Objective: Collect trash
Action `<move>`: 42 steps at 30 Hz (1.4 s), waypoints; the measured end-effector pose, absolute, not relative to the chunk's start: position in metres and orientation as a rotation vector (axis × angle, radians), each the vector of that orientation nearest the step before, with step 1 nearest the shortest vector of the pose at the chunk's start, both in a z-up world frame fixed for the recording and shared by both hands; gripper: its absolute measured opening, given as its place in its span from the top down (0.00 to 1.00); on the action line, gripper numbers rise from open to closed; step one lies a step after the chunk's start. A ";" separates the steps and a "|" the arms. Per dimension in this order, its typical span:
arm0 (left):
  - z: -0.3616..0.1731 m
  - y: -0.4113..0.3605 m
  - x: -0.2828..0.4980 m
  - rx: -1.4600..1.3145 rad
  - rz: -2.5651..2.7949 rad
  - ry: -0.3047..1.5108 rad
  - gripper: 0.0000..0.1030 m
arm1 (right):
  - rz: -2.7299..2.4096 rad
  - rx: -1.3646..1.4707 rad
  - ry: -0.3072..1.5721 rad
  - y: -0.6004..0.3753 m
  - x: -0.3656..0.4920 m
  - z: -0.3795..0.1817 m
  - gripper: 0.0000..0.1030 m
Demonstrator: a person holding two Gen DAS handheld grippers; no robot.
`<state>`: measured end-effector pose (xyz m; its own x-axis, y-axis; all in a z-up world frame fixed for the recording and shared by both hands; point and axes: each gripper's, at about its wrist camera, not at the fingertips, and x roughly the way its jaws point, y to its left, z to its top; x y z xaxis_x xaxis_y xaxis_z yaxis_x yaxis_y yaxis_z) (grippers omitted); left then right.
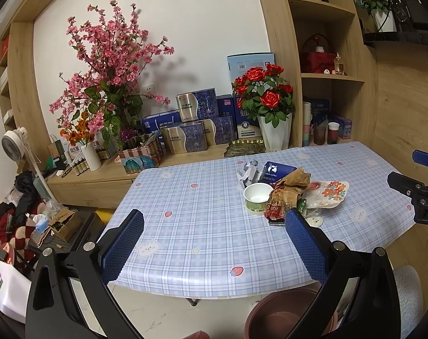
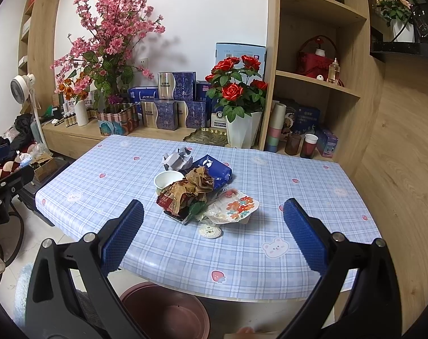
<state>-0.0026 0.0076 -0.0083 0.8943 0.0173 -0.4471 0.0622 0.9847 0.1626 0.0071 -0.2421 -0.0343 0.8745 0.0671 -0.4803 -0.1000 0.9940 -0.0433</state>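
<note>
Both the left gripper (image 1: 214, 243) and the right gripper (image 2: 214, 240) are held wide open and empty above the blue checked tablecloth (image 2: 106, 175), where crumpled brown paper wrappers (image 2: 191, 192) are heaped beside a white paper cup (image 2: 167, 179); a reddish-brown plastic bin (image 2: 163, 310) is seen below the table edge.

The brown bin (image 2: 165, 313) under the table edge (image 2: 242, 296) is cut off by the picture's lower border.

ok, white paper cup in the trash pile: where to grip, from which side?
Grip the paper cup by its rim, from above on its left: it stands upright and open, its left wall is free, brown wrappers crowd its right. The left gripper, open, is nearer that side.
</note>
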 end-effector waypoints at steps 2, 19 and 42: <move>-0.009 0.007 -0.003 0.175 -0.024 0.463 0.05 | 0.088 -0.067 0.499 -0.242 0.007 -0.034 0.05; -0.009 0.005 -0.002 0.176 -0.023 0.464 0.05 | 0.085 -0.071 0.501 -0.242 0.008 -0.040 0.05; -0.009 0.003 -0.001 0.174 -0.022 0.463 0.05 | 0.083 -0.074 0.503 -0.241 0.009 -0.040 0.05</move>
